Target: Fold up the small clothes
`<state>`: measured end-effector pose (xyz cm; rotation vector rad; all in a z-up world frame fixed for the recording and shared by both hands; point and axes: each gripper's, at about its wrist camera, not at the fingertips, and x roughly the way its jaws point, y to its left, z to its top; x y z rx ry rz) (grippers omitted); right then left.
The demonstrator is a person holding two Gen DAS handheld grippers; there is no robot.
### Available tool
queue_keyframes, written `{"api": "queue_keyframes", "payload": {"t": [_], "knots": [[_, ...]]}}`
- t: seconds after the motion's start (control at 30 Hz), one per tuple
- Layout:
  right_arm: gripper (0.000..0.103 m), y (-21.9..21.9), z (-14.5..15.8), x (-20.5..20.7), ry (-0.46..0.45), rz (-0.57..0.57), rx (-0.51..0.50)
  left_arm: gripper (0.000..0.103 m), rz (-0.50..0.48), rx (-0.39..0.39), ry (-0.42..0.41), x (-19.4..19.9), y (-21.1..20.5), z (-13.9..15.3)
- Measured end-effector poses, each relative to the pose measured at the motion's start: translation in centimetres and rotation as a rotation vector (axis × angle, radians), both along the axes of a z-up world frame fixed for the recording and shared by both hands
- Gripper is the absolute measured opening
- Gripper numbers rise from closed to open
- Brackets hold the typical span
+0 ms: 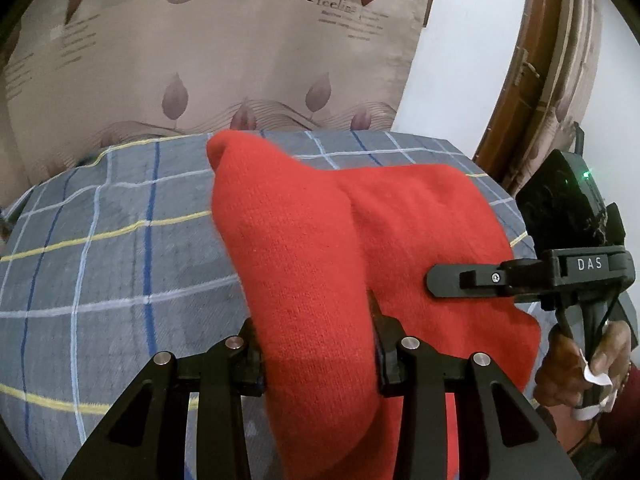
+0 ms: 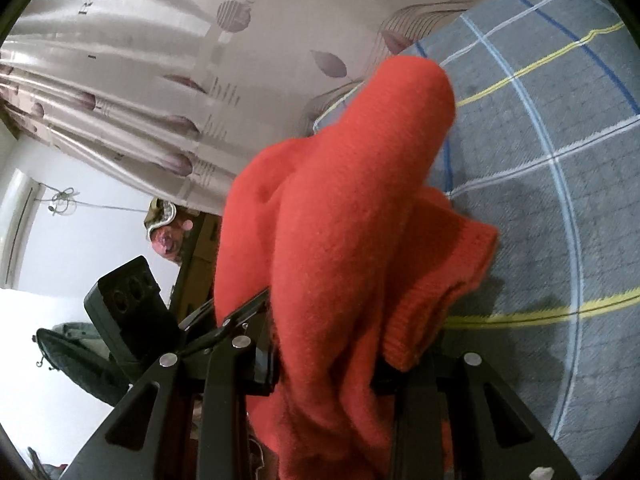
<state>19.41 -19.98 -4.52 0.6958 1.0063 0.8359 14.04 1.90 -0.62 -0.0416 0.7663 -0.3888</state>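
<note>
Over checked cloth (image 1: pixel 100 240), fuzzy red knit (image 1: pixel 320 260)

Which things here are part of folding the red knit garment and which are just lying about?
In use:
- red knit garment, bunched and lifted
- left gripper, clamped on it
- right gripper, clamped on it
- checked sheet, the folding surface

Just there:
- patterned curtain
- white wall
- wooden frame

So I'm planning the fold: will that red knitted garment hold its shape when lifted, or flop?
Probably flop: the red knitted garment bulges and sags between the left gripper and the right gripper. Its fuzzy knit likely resists slipping on the checked sheet.
</note>
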Motion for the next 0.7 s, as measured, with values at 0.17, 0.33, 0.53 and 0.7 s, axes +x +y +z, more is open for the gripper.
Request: {"api": "queue_keyframes", "payload": {"t": [0.17, 0.33, 0.53, 0.7], "knots": [[0.029, 1.1, -0.6, -0.3, 0.013, 0.015, -0.001, 0.038, 0.019, -0.008, 0.004, -0.9, 0.9, -0.6], [0.029, 1.7, -1.5, -0.5, 0.024, 0.018, -0.018, 0.038, 0.022, -0.004, 0.014, -0.8, 1.4, -1.7], [0.029, 2.1, -2.9, 0.1, 0.030, 0.012, -0.057, 0.038, 0.027, 0.026, 0.002, -0.4, 1.1, -3.3], [0.029, 2.3, -3.9, 0.2, 0.001, 0.013, -0.124, 0.038, 0.052, 0.026, -0.007, -0.4, 0.9, -4.6]]}}
